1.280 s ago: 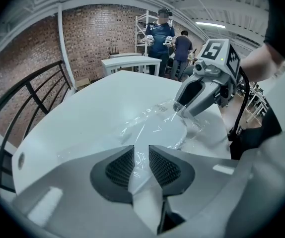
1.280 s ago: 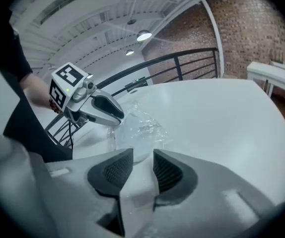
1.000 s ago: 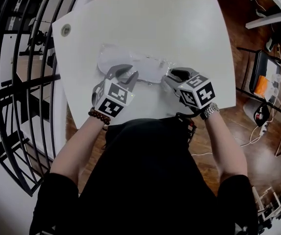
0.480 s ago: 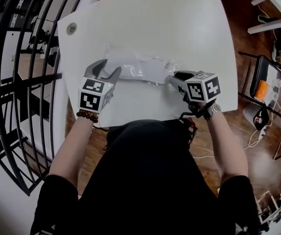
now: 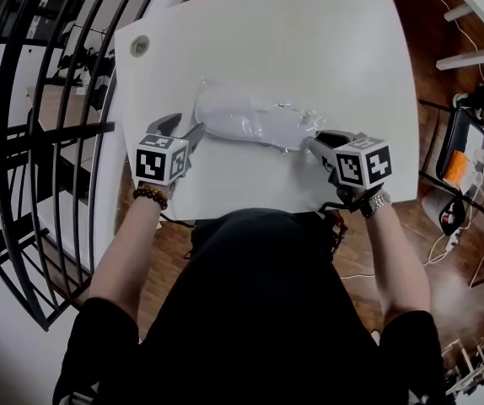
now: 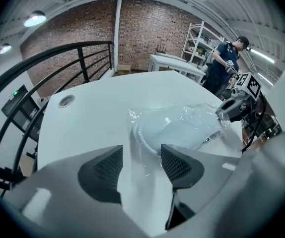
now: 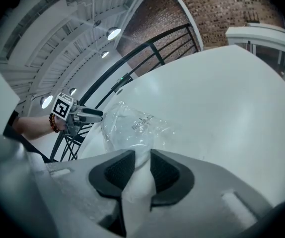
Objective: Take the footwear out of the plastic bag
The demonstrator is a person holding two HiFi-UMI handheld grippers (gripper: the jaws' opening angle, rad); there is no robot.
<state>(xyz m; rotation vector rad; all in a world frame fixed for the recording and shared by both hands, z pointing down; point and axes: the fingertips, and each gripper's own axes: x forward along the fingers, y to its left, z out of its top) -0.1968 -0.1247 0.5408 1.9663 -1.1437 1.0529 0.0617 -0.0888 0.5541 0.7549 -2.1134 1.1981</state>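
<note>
On the white table [image 5: 309, 49] in front of you lies the clear plastic bag [image 5: 297, 125], stretched from side to side near the table's middle. The white footwear [image 5: 238, 116] is fully inside it and fills most of its length. Your right gripper [image 5: 318, 139] is at the bag's right end. Its jaws have just been closing and now stand close together on the crinkled film there, which fills the narrow gap between the pads. Your left gripper [image 5: 183, 126] is at the opposite end, angled down at the tabletop just beside the bag's left end. Its jaws have just been opening and now stand wide apart; a loose edge of film reaches into the space between them, with the rounded end of the footwear just ahead, and neither pad presses on anything. Both marker cubes face up toward you. You wear a bead bracelet [image 5: 150, 196] on the left wrist and a metal watch [image 5: 375, 202] on the right. A round grommet [image 5: 139, 45] sits in the table's far left corner, well apart from the bag, and a black railing [image 5: 48, 99] runs past the table's left edge.
</note>
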